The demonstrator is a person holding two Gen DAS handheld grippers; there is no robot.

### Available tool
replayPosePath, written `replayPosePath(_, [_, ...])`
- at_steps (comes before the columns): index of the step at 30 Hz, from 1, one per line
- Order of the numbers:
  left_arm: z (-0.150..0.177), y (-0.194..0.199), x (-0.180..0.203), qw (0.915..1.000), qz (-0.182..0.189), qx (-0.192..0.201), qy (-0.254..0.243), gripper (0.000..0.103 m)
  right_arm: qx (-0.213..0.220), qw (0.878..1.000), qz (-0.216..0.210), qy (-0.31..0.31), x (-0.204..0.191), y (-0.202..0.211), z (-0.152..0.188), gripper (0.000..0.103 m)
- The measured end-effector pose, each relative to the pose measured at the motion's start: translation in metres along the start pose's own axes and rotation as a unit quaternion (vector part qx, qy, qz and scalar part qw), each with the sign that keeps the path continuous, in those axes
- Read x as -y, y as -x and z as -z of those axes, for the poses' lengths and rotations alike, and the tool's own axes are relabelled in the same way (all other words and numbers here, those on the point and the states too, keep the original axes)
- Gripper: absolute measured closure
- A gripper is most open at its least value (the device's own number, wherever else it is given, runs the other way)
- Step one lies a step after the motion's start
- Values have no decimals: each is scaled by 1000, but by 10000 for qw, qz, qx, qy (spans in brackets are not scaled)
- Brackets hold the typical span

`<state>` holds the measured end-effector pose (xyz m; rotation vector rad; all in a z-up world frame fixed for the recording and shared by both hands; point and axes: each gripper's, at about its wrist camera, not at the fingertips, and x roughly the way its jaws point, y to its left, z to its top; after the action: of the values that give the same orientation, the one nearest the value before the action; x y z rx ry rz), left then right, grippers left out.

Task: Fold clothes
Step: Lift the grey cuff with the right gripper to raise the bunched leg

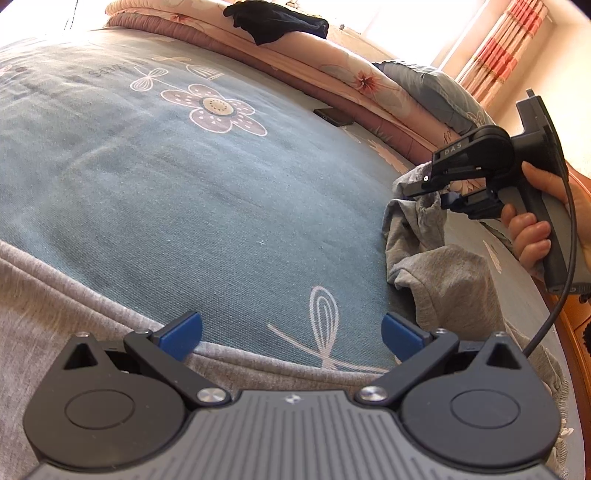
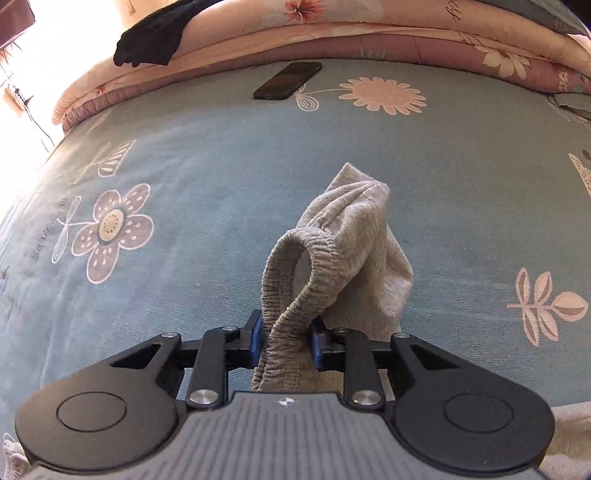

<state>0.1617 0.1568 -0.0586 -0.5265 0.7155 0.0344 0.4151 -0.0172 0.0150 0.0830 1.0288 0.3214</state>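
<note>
A grey garment (image 1: 443,273) lies along the near edge of the blue flowered bedsheet (image 1: 184,203), and its right end is lifted. My right gripper (image 2: 286,332) is shut on the garment's gathered elastic waistband (image 2: 295,280), which loops up between the blue pads; more grey cloth (image 2: 354,236) hangs beyond it. In the left wrist view the right gripper (image 1: 428,192) is at the right, held by a hand (image 1: 532,229), with the cloth drooping from it. My left gripper (image 1: 291,334) is open just above the flat grey cloth (image 1: 55,295), with nothing between its fingers.
A black phone (image 2: 288,81) lies on the sheet near the folded pink quilts (image 2: 369,33). A black cloth (image 2: 151,40) rests on the quilts. A blue pillow (image 1: 432,92) sits at the far right, and the wooden bed frame (image 1: 576,332) borders the right side.
</note>
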Motion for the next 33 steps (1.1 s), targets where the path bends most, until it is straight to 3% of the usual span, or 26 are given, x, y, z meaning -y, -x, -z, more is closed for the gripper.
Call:
replayPosePath(10, [-2,-2,-1,10000,27,-2,82,1,638,9901,-1213,-307,-49,35,-62,78])
replayPosePath(17, [-7,-1,-10,9991,28,129,414,1,977,9878,-1209,122,-100,54,-104,78])
replayPosePath(26, [-7,8,-11,9978,7,434,501,1,1378,9838,-1003,554,-140,77,-128,78])
replayPosePath(33, [-8,13,-14,9963,162,609,588,1,1829,9735,-1022,921,-177,95,-140,78])
